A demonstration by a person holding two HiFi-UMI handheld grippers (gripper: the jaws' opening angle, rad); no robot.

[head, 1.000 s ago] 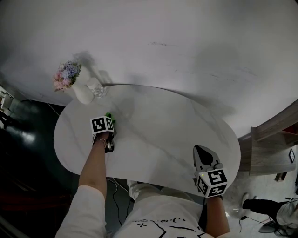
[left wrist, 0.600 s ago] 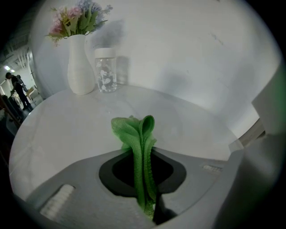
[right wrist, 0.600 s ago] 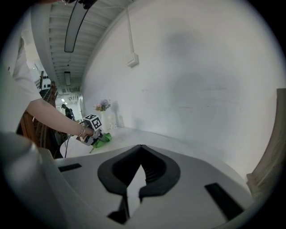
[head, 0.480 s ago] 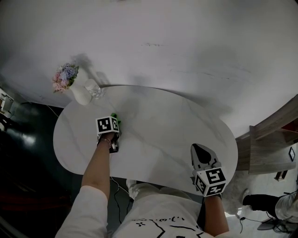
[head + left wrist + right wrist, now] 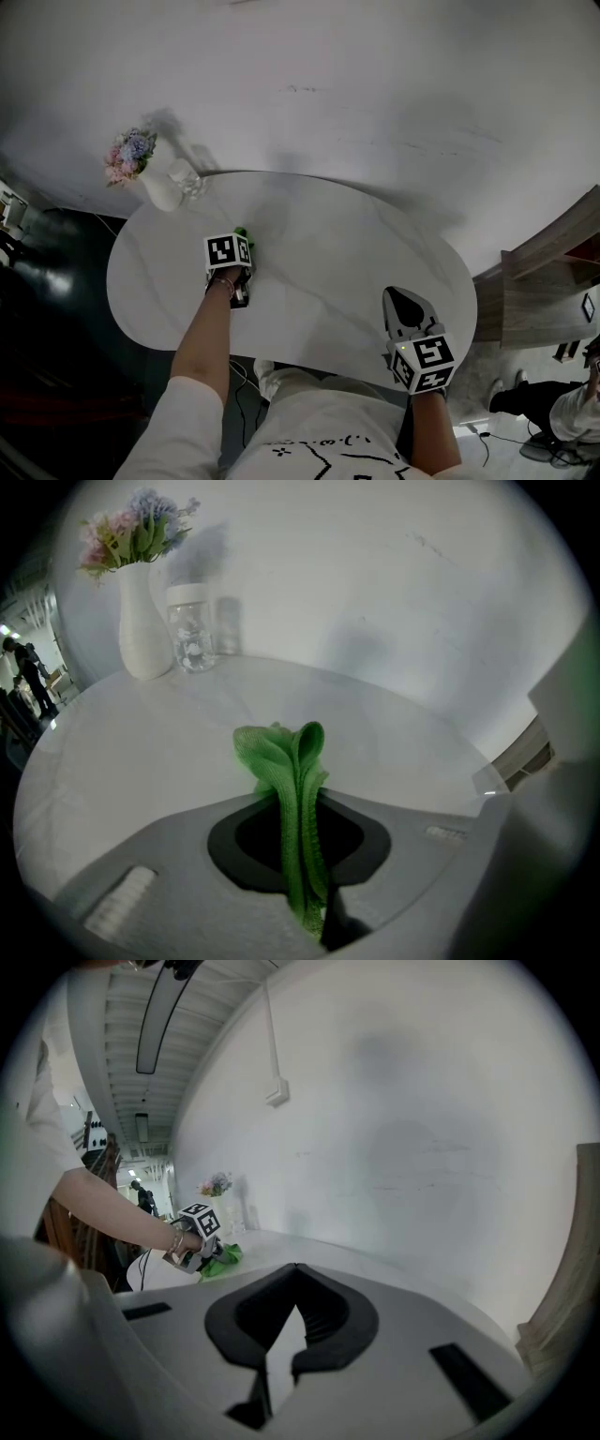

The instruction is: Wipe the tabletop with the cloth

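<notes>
The cloth [image 5: 281, 757] is bright green with a fine knitted surface, folded into several upright pleats. The left tongs [image 5: 302, 803] are clamped on it, and a bunch of the folds stands out beyond the tips. It is over the left part of the white oval bench [image 5: 356, 253], and a white vase [image 5: 141, 621] of flowers [image 5: 131, 532] and a clear jar [image 5: 190, 630] stand farther left at the far edge. Only the left gripper view shows the folds; in the head view the cloth is a small green spot beside the marker cube. The right gripper view shows its free end low on the bench top. The right tongs [image 5: 295, 1274] are closed together with nothing between them, over the near right edge.
</notes>
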